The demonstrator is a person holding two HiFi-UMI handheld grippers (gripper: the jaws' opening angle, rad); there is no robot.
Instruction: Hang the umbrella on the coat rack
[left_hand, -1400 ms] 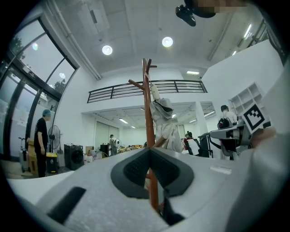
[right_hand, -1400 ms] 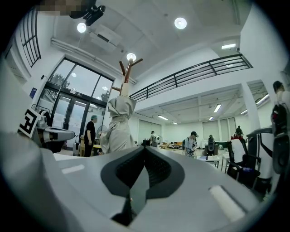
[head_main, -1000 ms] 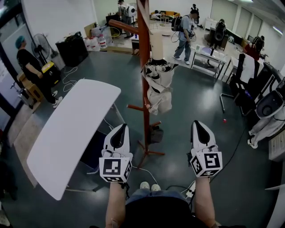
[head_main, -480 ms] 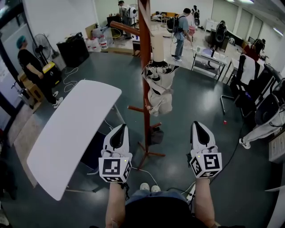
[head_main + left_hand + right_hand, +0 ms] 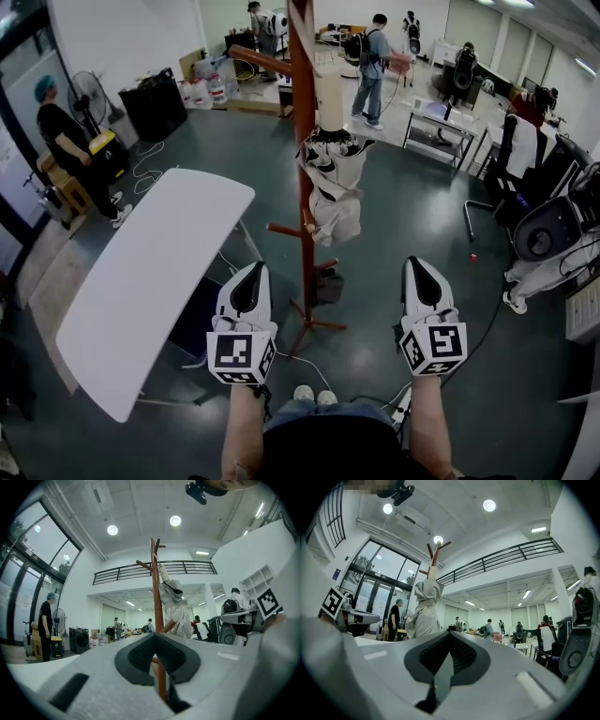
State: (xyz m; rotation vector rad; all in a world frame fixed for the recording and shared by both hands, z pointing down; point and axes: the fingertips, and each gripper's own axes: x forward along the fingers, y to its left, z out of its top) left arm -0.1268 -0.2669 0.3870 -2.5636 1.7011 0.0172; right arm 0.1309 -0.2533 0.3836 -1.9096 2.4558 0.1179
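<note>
A cream folded umbrella (image 5: 333,183) hangs on the tall red-brown coat rack (image 5: 303,112), its pale handle up against the pole. Both grippers are held level in front of the rack, apart from it. My left gripper (image 5: 251,279) is shut and holds nothing. My right gripper (image 5: 422,270) is also shut and holds nothing. In the left gripper view, the coat rack (image 5: 155,583) and the umbrella (image 5: 176,607) rise just beyond the left gripper (image 5: 157,638). In the right gripper view, the umbrella (image 5: 425,609) hangs to the left beyond the right gripper (image 5: 449,638).
A white folding table (image 5: 150,272) stands at the left, close to my left gripper. The rack's feet (image 5: 314,323) spread over the dark floor between the grippers. A person (image 5: 58,141) stands far left, a white robot (image 5: 553,234) at the right, and a metal cart (image 5: 441,122) behind.
Both grippers have kept still. A person with a backpack at the back has walked left, and the white robot at the right edge has shifted.
</note>
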